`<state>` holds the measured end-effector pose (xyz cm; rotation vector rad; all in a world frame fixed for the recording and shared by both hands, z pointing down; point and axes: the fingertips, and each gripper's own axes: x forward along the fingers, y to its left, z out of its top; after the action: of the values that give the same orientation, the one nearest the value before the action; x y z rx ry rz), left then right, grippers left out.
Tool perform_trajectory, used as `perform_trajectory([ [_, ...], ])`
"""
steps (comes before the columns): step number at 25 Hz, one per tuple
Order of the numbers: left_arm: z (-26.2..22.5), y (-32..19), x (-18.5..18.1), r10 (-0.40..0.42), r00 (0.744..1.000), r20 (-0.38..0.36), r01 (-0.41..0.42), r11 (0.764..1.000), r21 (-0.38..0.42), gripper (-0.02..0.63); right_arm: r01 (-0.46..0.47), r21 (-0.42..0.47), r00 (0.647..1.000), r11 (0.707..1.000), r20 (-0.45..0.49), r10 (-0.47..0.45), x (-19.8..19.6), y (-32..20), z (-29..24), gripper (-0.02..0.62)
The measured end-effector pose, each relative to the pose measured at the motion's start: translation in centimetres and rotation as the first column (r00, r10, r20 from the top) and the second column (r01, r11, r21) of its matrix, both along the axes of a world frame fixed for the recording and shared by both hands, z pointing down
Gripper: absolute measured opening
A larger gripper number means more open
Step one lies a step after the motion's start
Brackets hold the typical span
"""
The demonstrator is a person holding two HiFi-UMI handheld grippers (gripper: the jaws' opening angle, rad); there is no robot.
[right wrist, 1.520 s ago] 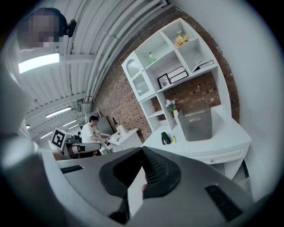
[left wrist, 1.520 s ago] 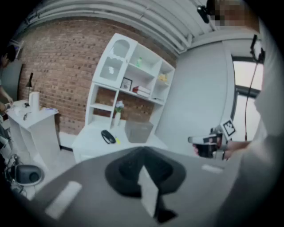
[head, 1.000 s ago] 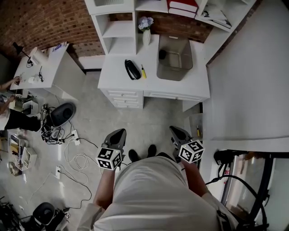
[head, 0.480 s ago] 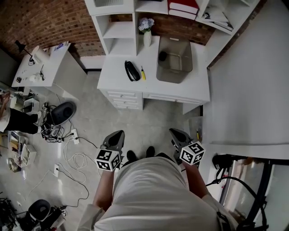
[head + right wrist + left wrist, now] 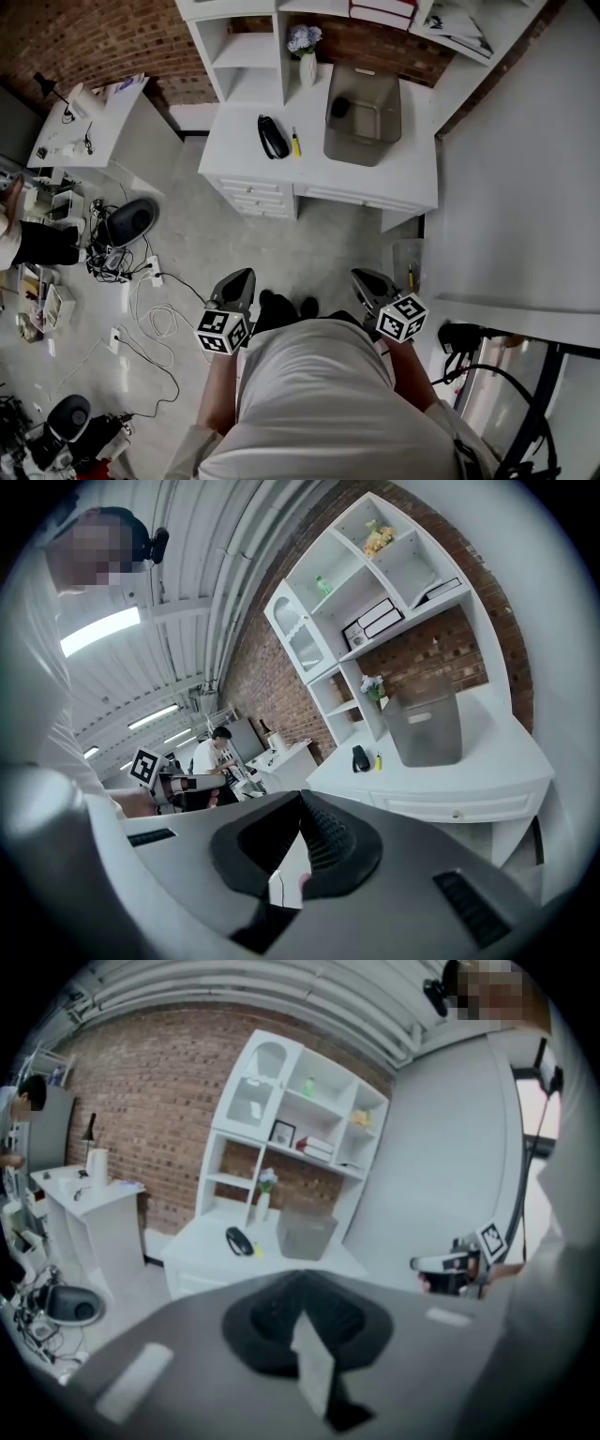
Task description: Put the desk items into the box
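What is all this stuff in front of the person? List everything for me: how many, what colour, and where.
desk: one, white, with drawers, against the brick wall
box: one, grey, see-through, on the desk's right part
dark item: one, black, inside the box; too small to name
black item: one, on the desk, left of the box
yellow item: one, small, just right of the black item
vase of flowers: one, white vase, pale flowers, at the desk's back
books: red, count unclear, on the shelf above
side table: one, white, cluttered, far left
cables: several, on the floor at left
left gripper: one, grey, jaws together, empty
right gripper: one, grey, jaws together, empty
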<state>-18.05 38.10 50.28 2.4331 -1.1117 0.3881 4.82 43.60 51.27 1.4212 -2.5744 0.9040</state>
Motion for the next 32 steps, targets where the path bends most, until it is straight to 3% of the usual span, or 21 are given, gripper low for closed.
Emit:
perform_trajectory([
  [11,0.4,-2.8,0.2,0.001,0.999,0.033,-0.002,1.000,0.011,0.003,-0.008,0.006,1.000,1.000,-0.025,0.008,1.2,-3.4,-0.4,0.000],
  [22,-0.1,-10.5,0.3,0.054,0.998,0.016,-0.055,0.998,0.036,0.003,-0.070,0.014,0.997,0.997,-0.040,0.071,1.0,-9.5,-0.9,0.000],
  [32,0.6,-16.7,1.5,0.116,0.993,0.023,-0.116,0.993,0.001,0.003,-0.114,-0.023,0.993,0.993,-0.044,0.113,1.2,-14.7,-0.2,0.000],
])
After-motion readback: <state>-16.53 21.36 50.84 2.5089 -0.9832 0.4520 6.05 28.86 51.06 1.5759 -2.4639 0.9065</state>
